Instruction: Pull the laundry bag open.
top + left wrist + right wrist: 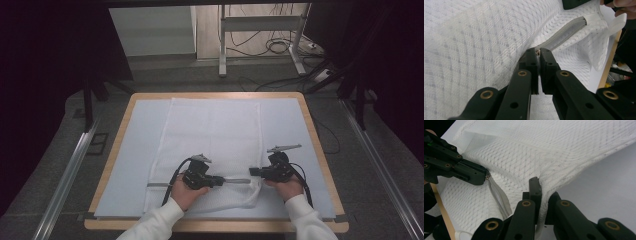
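A white mesh bag [212, 132] lies flat on the table, with a grey zipper [235, 181] running along its near end. My left gripper [221, 181] points right and is shut on the small metal zipper pull [538, 52]; the grey zipper tape [565, 31] stretches away beyond the jaws. My right gripper [252, 172] faces it from the right, shut on a fold of the bag's mesh [544, 173] near the corner. In the right gripper view the left gripper [484, 177] holds the pull [488, 177] at the head of the zipper tape [500, 201].
The bag rests on a pale blue mat [292, 130] over a wooden board [312, 127]. The board's near edge [220, 226] runs just behind the person's white sleeves [155, 225]. A metal frame and cables [280, 45] stand on the floor beyond the table.
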The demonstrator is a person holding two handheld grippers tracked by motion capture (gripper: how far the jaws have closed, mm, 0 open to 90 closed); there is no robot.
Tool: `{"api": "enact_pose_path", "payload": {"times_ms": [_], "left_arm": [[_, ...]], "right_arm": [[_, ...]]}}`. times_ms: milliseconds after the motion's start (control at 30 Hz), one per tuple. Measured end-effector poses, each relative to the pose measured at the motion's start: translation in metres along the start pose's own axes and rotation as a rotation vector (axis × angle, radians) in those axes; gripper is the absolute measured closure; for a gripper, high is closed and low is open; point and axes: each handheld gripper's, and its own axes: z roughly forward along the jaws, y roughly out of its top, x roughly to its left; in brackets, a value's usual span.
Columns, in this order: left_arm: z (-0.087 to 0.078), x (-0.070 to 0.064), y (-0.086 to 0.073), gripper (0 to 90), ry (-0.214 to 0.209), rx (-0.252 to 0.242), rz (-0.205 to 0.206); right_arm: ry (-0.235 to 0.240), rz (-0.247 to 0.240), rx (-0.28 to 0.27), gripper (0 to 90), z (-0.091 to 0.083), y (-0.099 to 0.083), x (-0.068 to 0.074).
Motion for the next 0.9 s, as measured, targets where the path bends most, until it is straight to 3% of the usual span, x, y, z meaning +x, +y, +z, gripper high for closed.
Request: {"api": "enact_pose_path", "payload": {"times_ms": [900], "left_arm": [[-0.015, 0.013, -0.011, 86.8, -0.003, 0.003, -0.028]], "right_arm": [[-0.005, -0.002, 0.011, 87.9, 0.002, -0.001, 0.0]]}}
